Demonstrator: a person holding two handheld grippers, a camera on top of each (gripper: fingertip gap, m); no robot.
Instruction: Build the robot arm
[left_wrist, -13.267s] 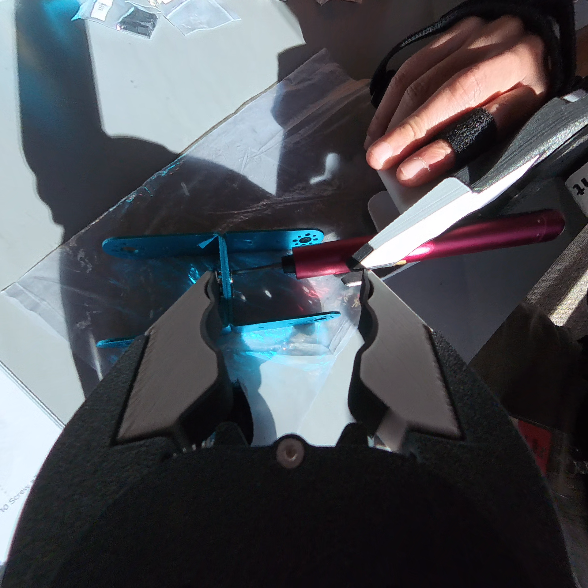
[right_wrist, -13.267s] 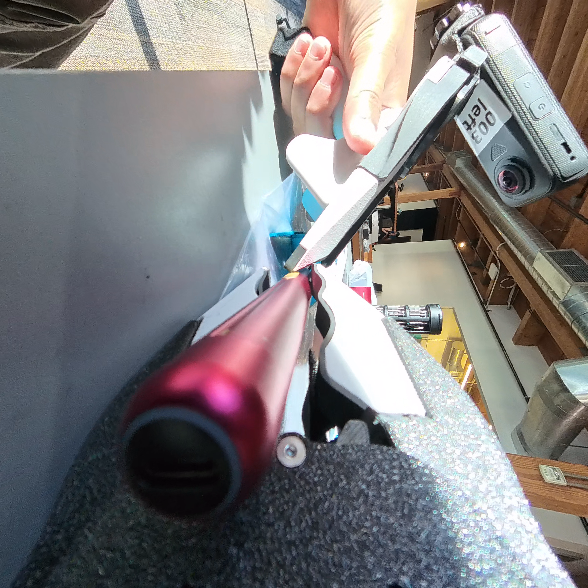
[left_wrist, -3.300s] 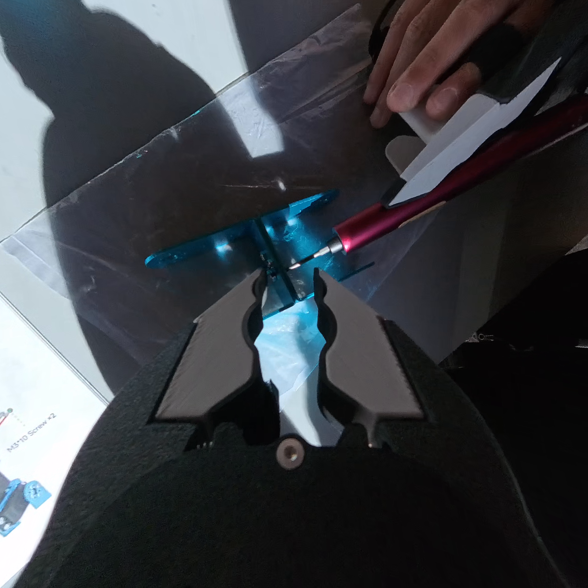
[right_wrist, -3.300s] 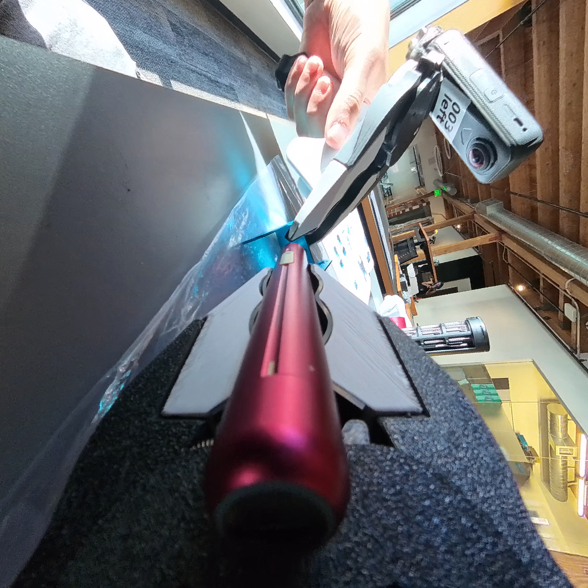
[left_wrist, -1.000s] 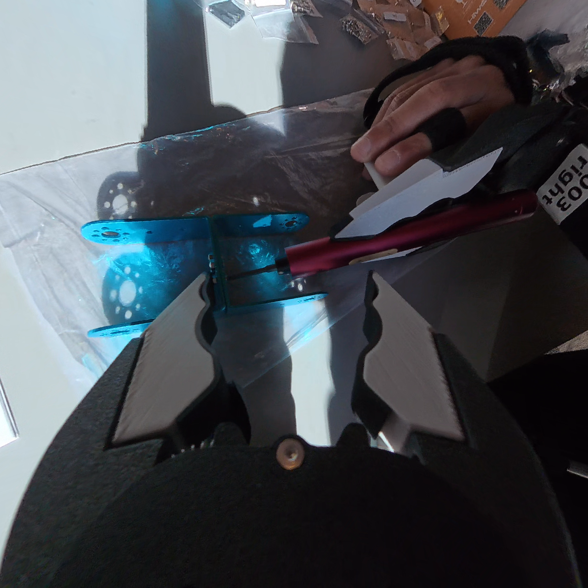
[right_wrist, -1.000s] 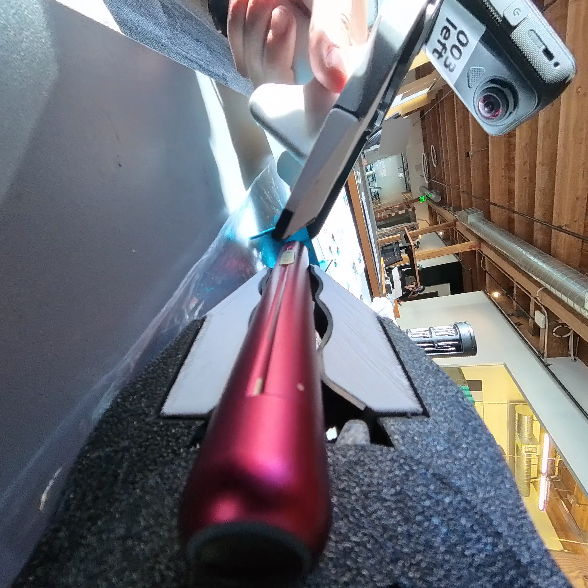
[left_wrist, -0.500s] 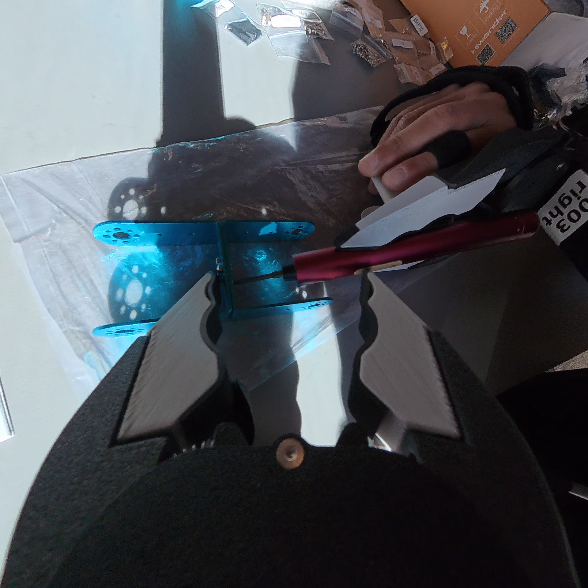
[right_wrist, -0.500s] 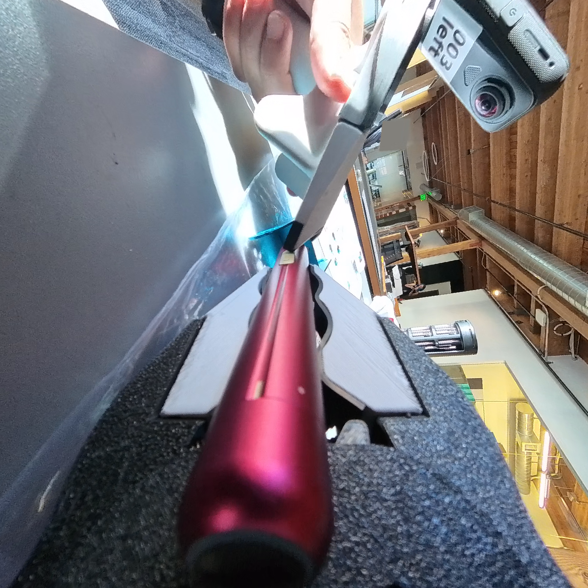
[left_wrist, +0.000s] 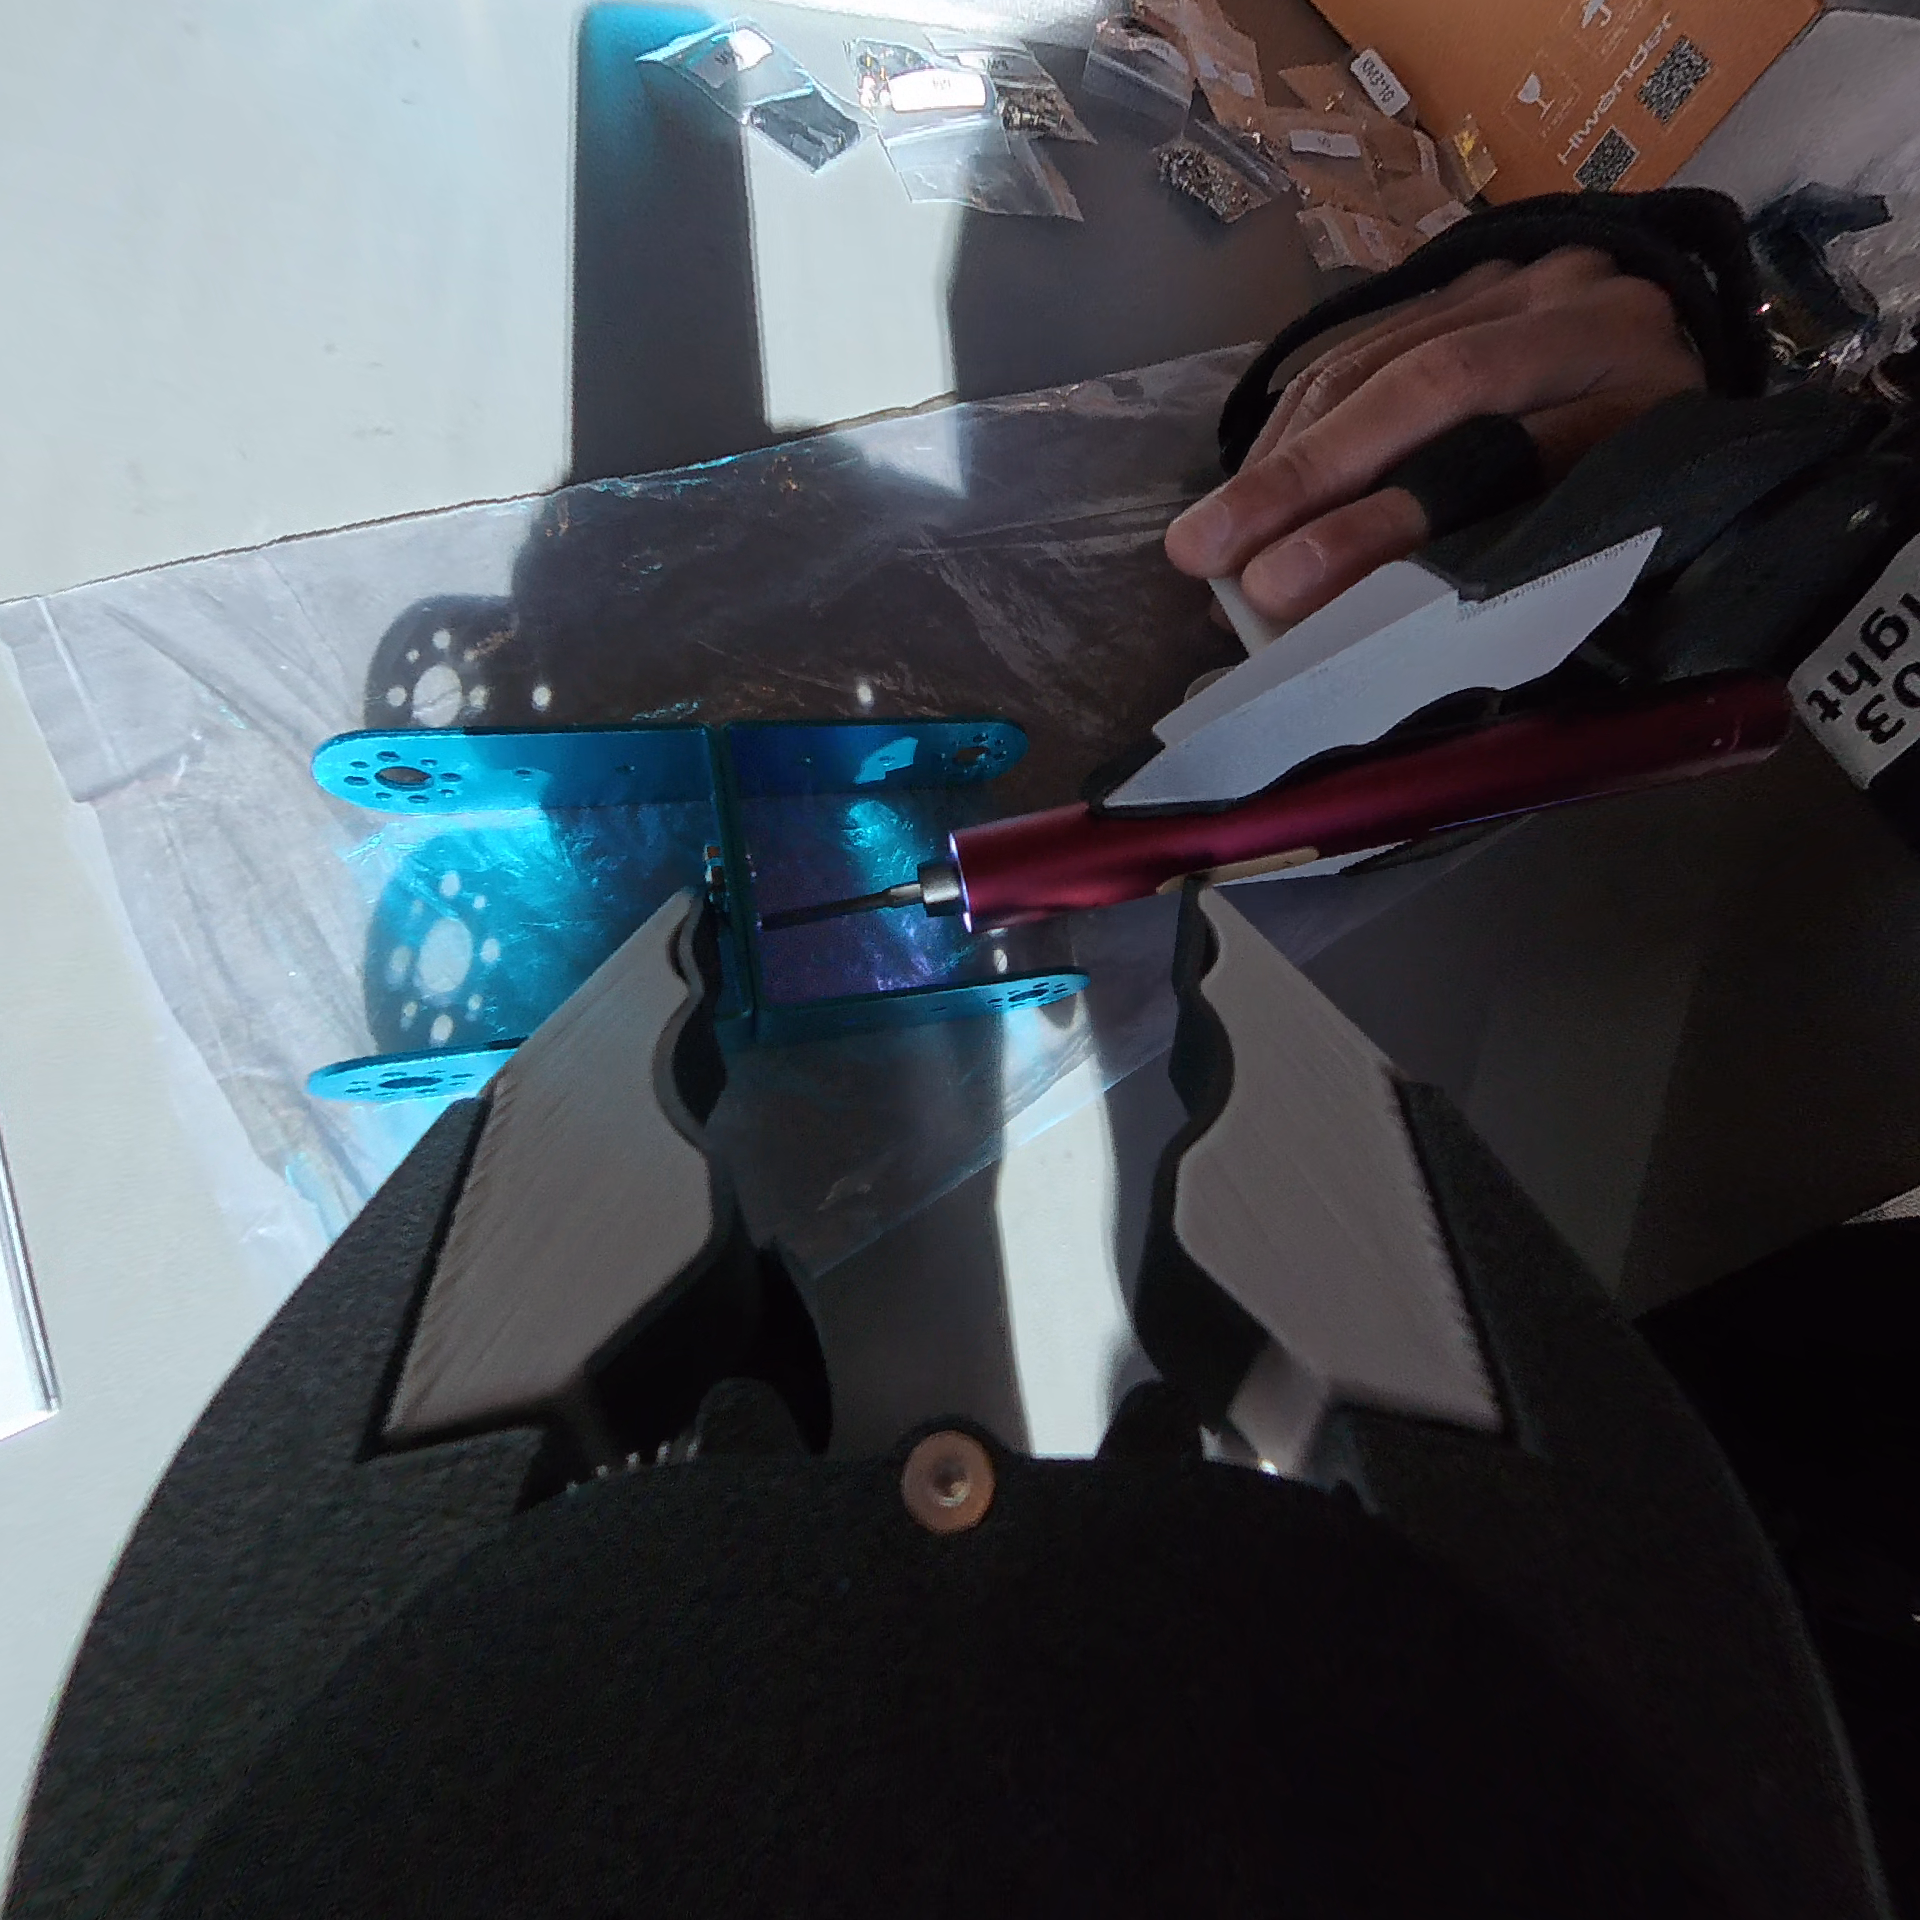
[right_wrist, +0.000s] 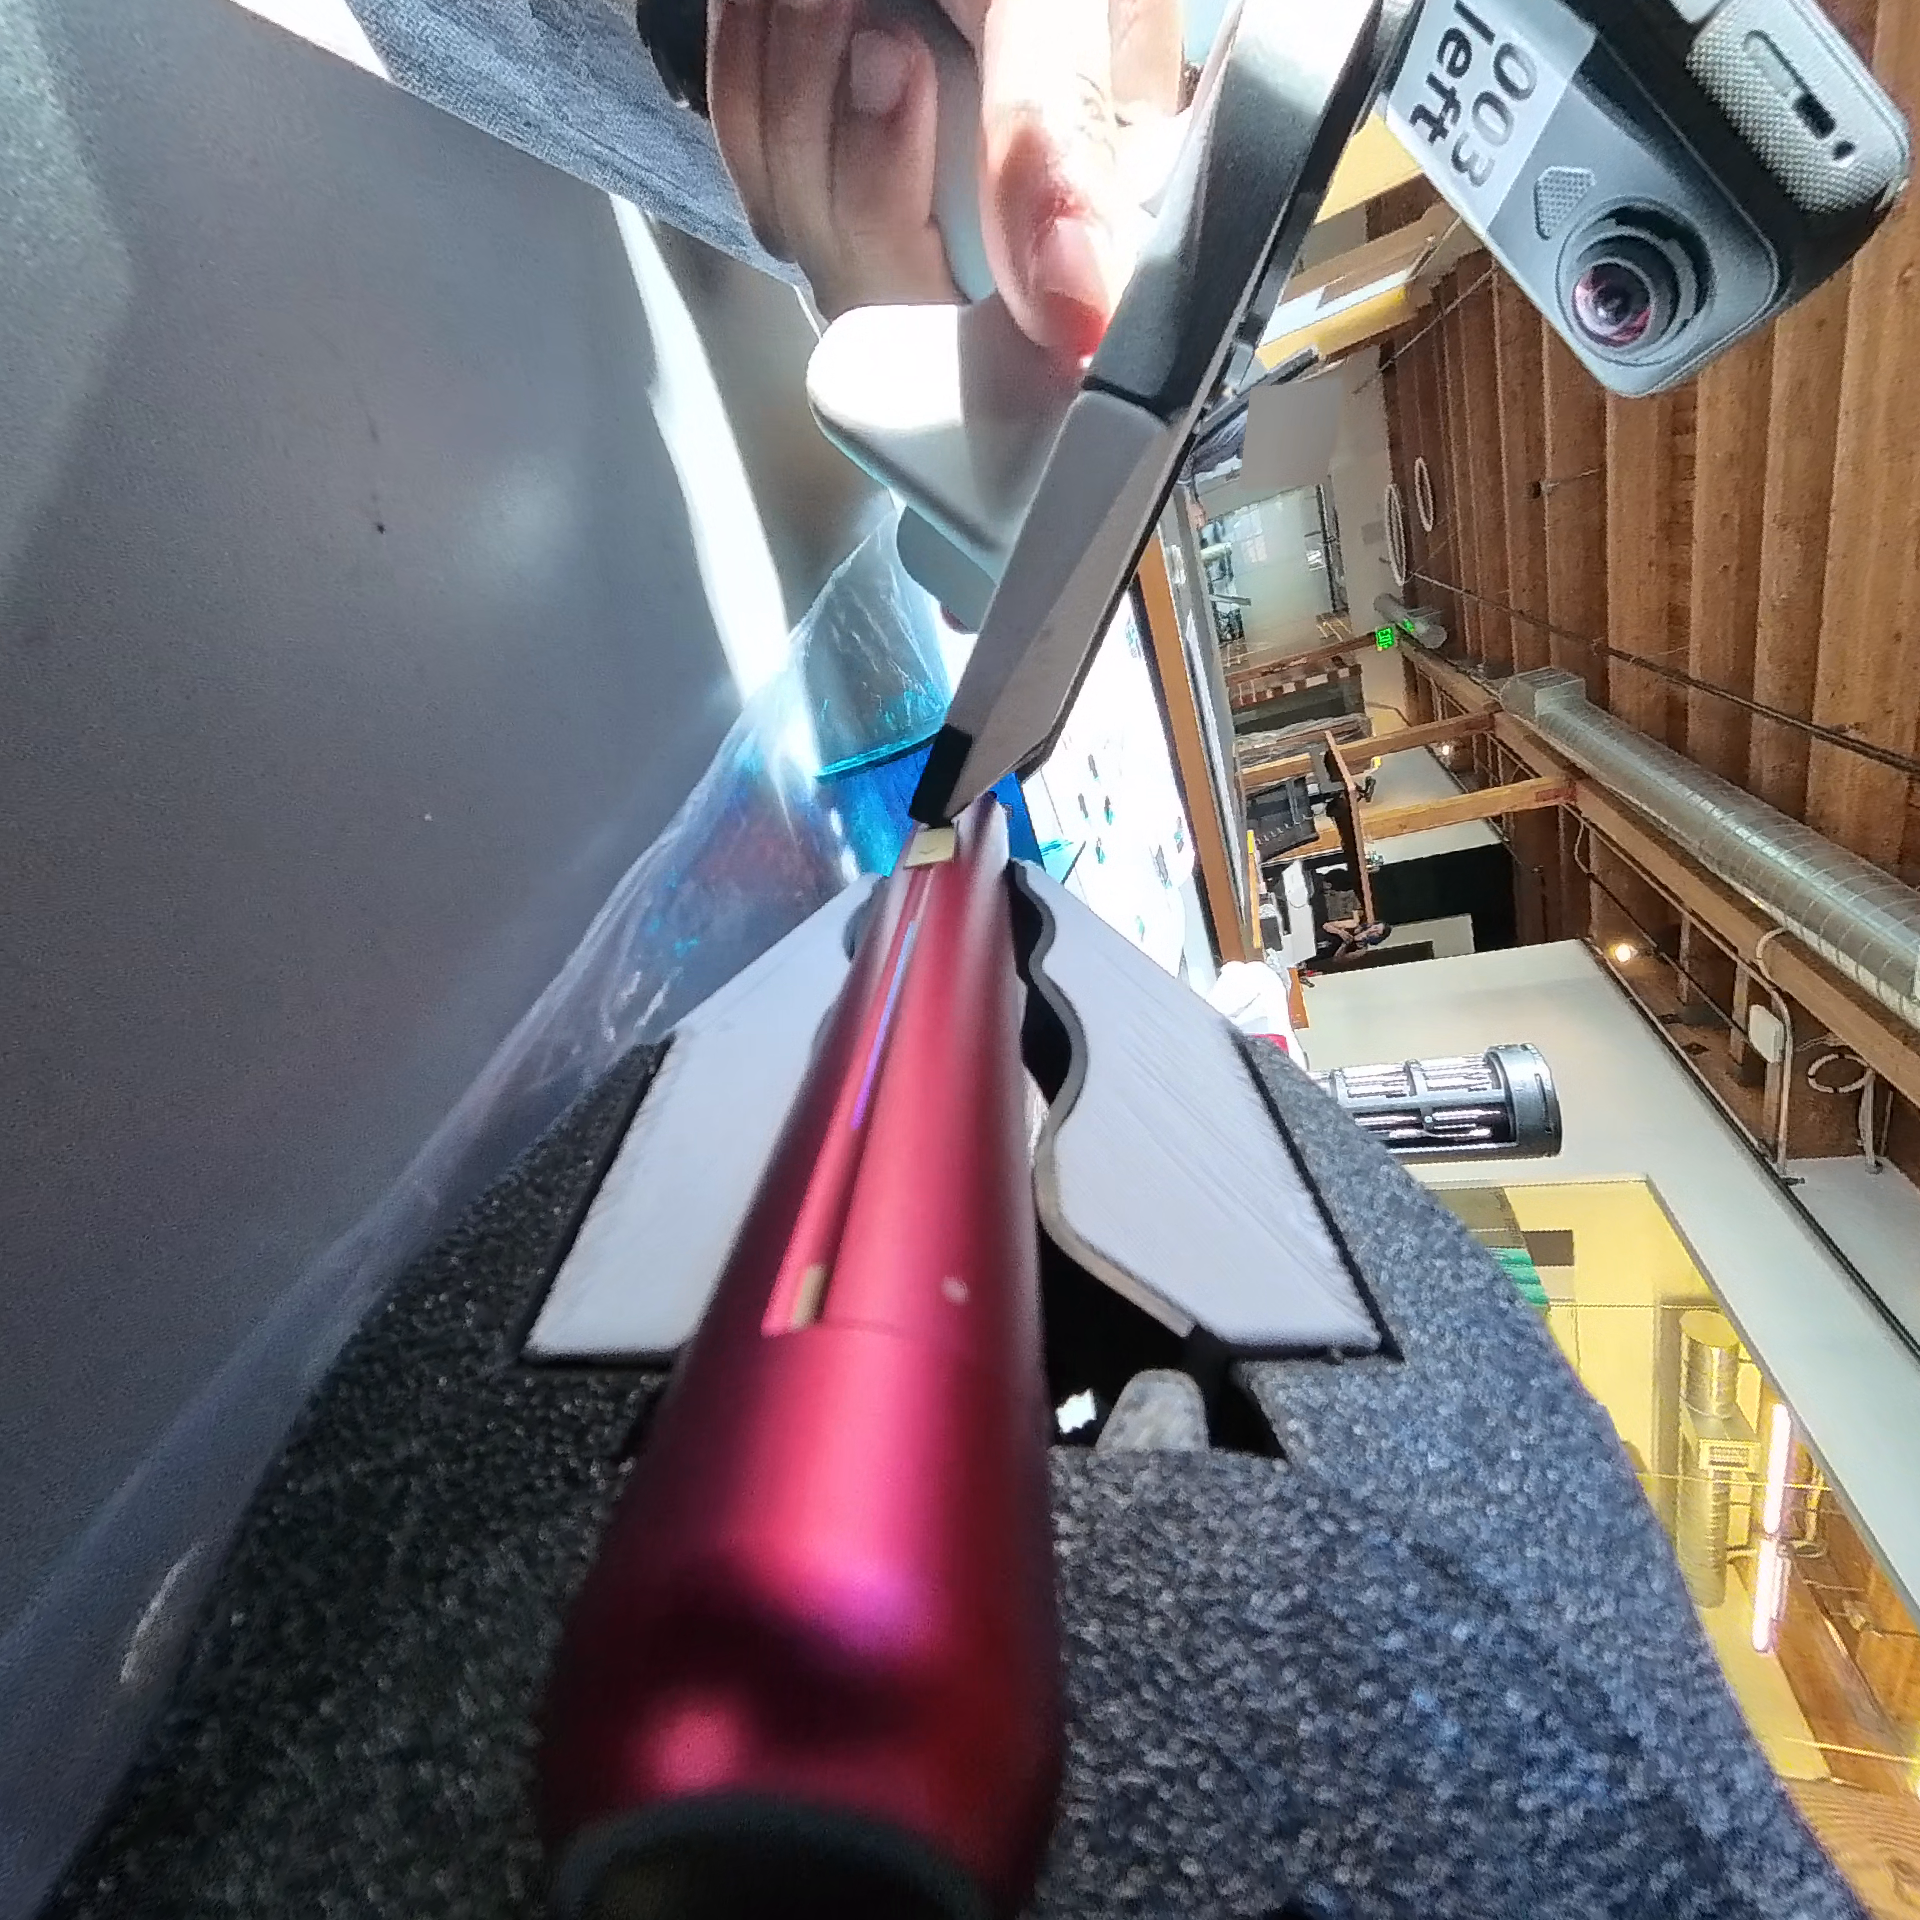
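Here your right tool is clenched on the red screwdriver, whose long axis runs leftward, bit tip meeting the upright web of the blue bracket. The bracket stands on a clear plastic bag on the white surface, flanges lying left-right. Your left tool hangs released (jaws wide), its left finger just beside the web, nearer than the right.

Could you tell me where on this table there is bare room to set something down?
The white tabletop left of the small parts bags and above the clear plastic sheet is bare. Around the blue bracket it is crowded: the left gripper is open beside it, and the right gripper holds the red screwdriver.
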